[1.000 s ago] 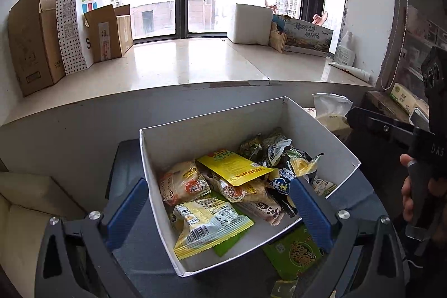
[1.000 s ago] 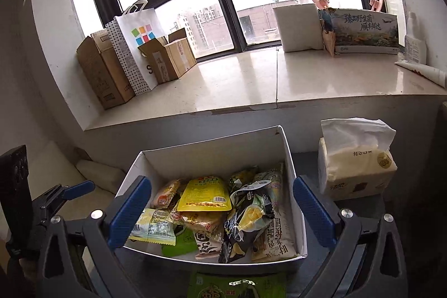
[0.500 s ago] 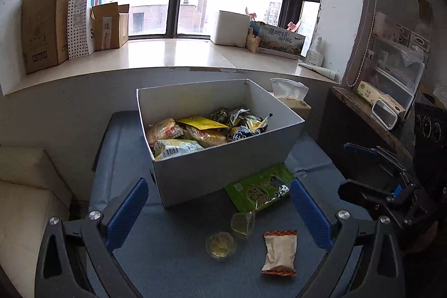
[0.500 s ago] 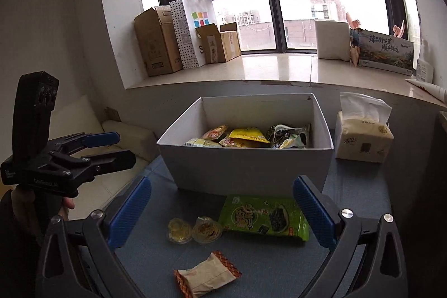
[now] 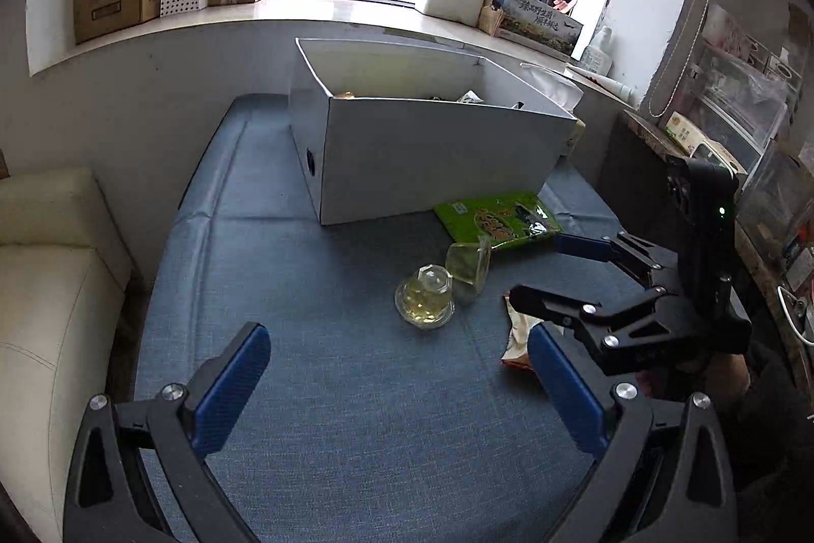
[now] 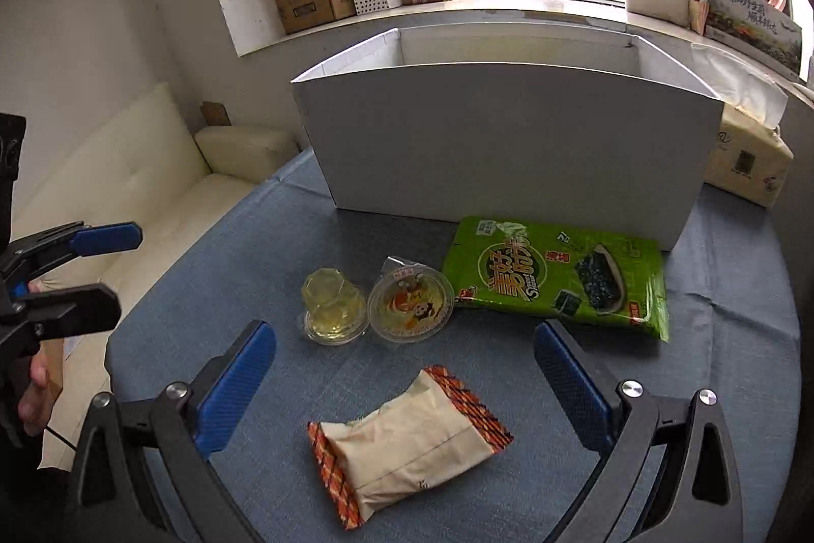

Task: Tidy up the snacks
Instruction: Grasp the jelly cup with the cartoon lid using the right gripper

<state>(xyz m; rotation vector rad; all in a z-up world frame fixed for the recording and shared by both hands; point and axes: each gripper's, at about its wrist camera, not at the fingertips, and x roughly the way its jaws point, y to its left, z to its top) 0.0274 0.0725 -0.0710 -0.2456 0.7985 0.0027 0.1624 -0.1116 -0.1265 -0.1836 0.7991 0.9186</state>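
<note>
In the right wrist view, the right gripper [image 6: 404, 382] hangs over the blue cloth table [image 6: 727, 339] with its blue-padded fingers spread wide and nothing between them; a beige snack packet with orange checked ends [image 6: 407, 444] lies flat on the cloth just below and between the fingertips, at about 6 o'clock in the view, and no pad touches it. Just beyond, toward 11 o'clock from that packet, two clear jelly cups sit touching each other: the left jelly cup [image 6: 333, 306] stands on its lid end, while the right jelly cup [image 6: 409, 304] lies tipped with its printed lid facing the camera. At 1 o'clock a green seaweed snack bag [image 6: 559, 281] lies flat against the foot of the white box [image 6: 509, 141], which fills the 12 o'clock position; a tissue pack [image 6: 748, 156] stands beside the box at 2 o'clock. In the left wrist view, the left gripper [image 5: 399, 382] is likewise wide open and empty above bare cloth, with the box at 12 o'clock and a few snack tops just showing over its rim.
</note>
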